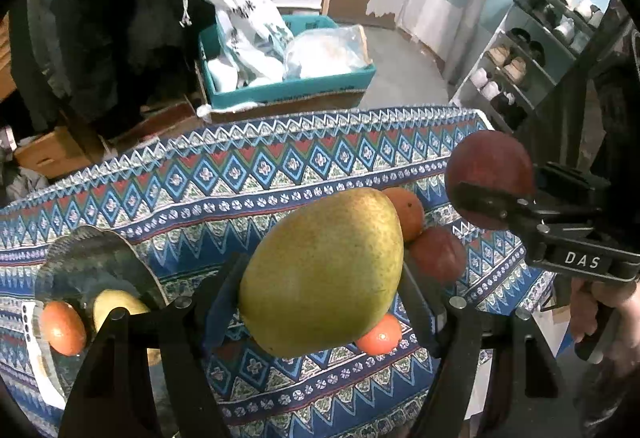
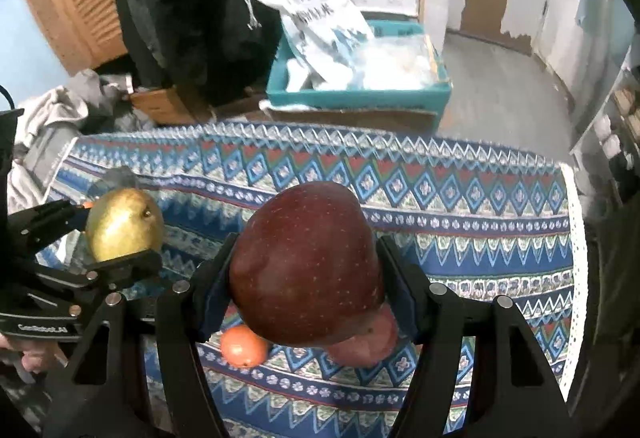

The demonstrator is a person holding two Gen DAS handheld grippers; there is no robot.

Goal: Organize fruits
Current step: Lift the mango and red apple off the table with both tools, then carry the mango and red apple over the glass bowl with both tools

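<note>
My left gripper [image 1: 322,280] is shut on a big green-yellow pear [image 1: 324,262], held above the patterned tablecloth [image 1: 248,174]. My right gripper [image 2: 307,268] is shut on a dark red apple [image 2: 304,258], also lifted off the cloth. Each view shows the other one: the right gripper [image 1: 494,198] with its apple [image 1: 490,166] to the right, the left gripper [image 2: 122,242] with the pear [image 2: 120,224] to the left. On the cloth lie two oranges [image 1: 410,212] [image 1: 380,336] and another red apple [image 1: 438,254]. A glass bowl [image 1: 92,258] at the left holds a reddish fruit [image 1: 64,328] and a yellow one [image 1: 116,306].
Beyond the table's far edge stands a teal box [image 1: 288,88] stuffed with white bags. A shoe rack [image 1: 520,58] is at the right, cardboard boxes [image 1: 52,154] at the left. A person's hand [image 1: 600,312] grips the right handle.
</note>
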